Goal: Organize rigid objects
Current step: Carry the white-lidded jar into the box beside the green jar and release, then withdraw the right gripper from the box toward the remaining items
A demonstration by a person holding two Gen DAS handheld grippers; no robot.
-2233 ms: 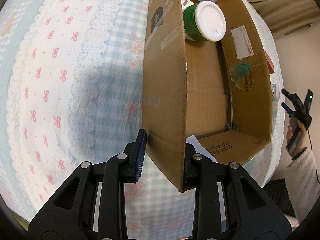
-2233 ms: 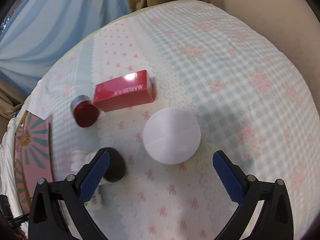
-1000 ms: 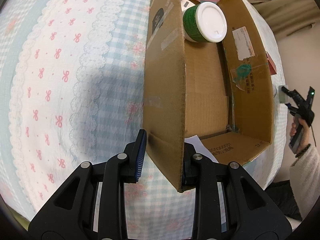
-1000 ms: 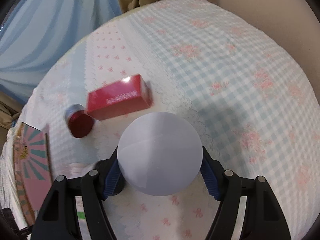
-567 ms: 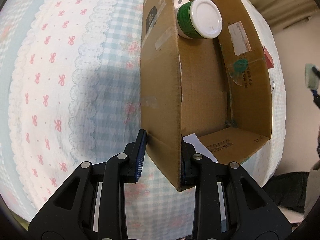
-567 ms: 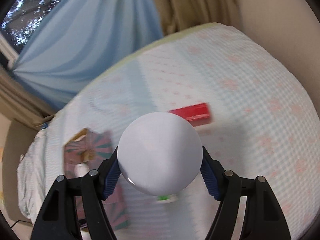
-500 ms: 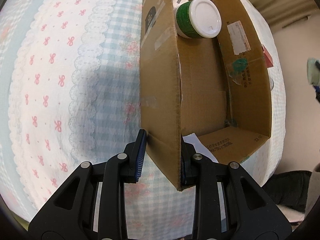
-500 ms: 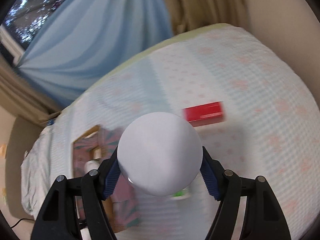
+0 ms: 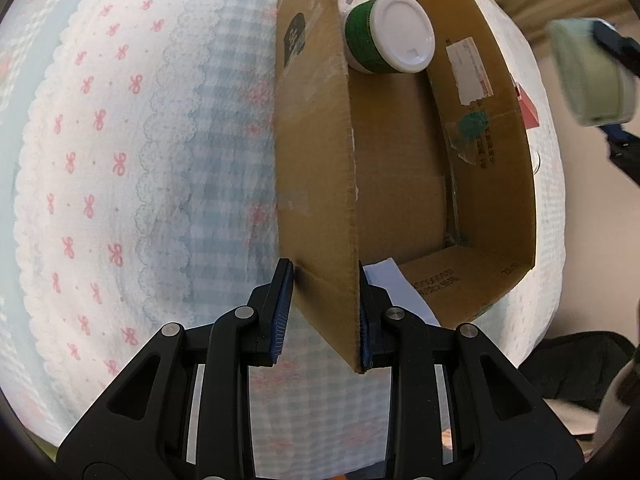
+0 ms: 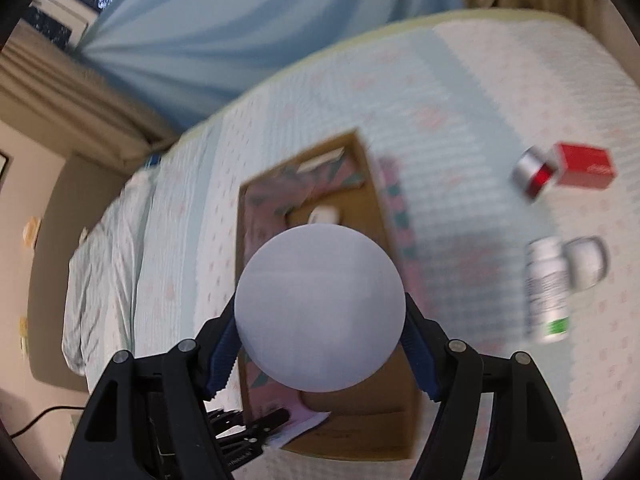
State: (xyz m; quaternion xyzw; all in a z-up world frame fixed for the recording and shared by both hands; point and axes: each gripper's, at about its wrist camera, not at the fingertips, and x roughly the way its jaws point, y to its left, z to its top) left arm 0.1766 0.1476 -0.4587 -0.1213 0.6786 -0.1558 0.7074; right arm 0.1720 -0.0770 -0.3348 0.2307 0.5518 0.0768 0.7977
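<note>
The right gripper (image 10: pixel 320 344) clamps a round white-lidded jar (image 10: pixel 319 307) between its blue pads, in the air above the open cardboard box (image 10: pixel 384 216). The left gripper (image 9: pixel 323 312) is pinched shut on the box's near wall; inside stands a green, white-capped tub (image 9: pixel 386 38).

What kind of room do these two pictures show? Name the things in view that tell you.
Most likely a bedroom. The cardboard box sits on a soft quilted bedspread printed with pink bows, blue drapes hang behind it, and rumpled bedding trails off one end.
</note>
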